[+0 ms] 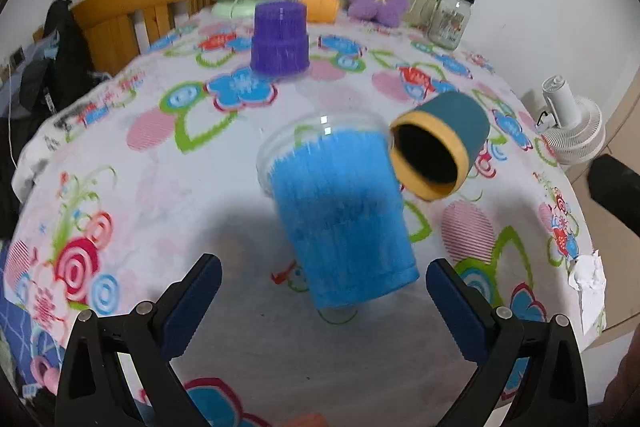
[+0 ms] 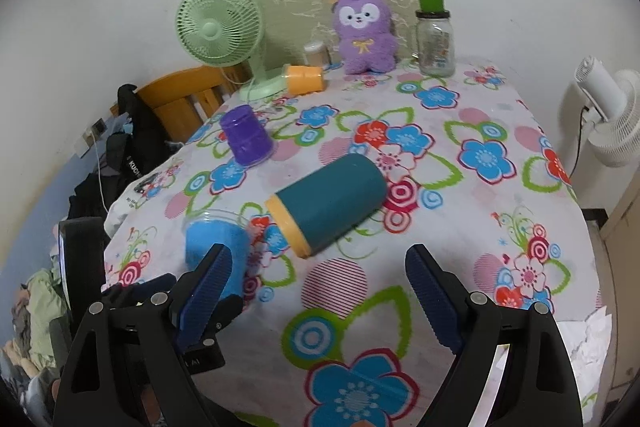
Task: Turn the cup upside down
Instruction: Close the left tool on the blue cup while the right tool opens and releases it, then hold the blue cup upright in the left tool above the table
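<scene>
A blue cup with a clear rim lies tilted on the flowered tablecloth, its rim pointing away from me and its base near my left gripper. The left gripper is open, its fingers on either side of the cup's base and not touching it. In the right wrist view the blue cup sits partly behind my left finger. My right gripper is open and empty above the cloth. A teal cup with a yellow rim lies on its side beside the blue cup; it also shows in the right wrist view.
A purple cup stands upside down farther back. An orange cup lies on its side near a green fan. A purple plush toy and a glass jar stand at the back. A white fan stands off the table's right edge.
</scene>
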The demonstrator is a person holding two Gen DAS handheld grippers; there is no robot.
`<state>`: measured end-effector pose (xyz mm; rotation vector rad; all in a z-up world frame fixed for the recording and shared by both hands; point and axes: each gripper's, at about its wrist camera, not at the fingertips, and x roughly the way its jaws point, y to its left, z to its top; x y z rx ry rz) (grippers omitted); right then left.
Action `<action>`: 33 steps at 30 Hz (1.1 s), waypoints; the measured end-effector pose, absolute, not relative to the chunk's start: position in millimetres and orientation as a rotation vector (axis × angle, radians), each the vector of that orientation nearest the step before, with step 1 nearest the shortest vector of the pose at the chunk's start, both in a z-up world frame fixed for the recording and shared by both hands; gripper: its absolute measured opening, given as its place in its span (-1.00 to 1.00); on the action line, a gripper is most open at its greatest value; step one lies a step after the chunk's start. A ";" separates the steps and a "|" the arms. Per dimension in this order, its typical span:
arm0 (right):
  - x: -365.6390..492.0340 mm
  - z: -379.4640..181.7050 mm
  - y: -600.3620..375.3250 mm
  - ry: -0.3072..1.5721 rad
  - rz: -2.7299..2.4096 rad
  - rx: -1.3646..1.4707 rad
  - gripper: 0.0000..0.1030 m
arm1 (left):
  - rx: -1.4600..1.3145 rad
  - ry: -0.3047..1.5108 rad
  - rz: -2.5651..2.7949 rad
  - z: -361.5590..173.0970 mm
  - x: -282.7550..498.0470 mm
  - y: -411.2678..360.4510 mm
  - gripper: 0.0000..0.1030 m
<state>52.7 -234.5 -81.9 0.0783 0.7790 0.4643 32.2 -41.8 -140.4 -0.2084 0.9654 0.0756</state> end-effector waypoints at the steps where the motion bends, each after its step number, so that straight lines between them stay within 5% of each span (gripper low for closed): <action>1: 53.5 -83.3 -237.0 0.782 0.460 0.085 0.75 | -0.205 0.968 0.081 -142.4 33.3 -42.1 0.99; 4: 54.8 -86.2 -241.4 0.788 0.453 0.099 0.75 | -0.200 0.970 0.082 -146.5 35.7 -42.2 0.95; 9: 56.4 -89.2 -241.0 0.795 0.450 0.100 0.75 | -0.198 0.979 0.063 -149.0 37.5 -42.8 0.52; 17: 58.8 -96.3 -229.9 0.812 0.470 0.089 0.75 | -0.171 0.963 0.096 -138.4 32.1 -37.7 0.12; 33: 58.5 -101.2 -221.7 0.820 0.491 0.080 0.75 | -0.155 0.897 0.119 -102.7 26.7 -18.3 0.09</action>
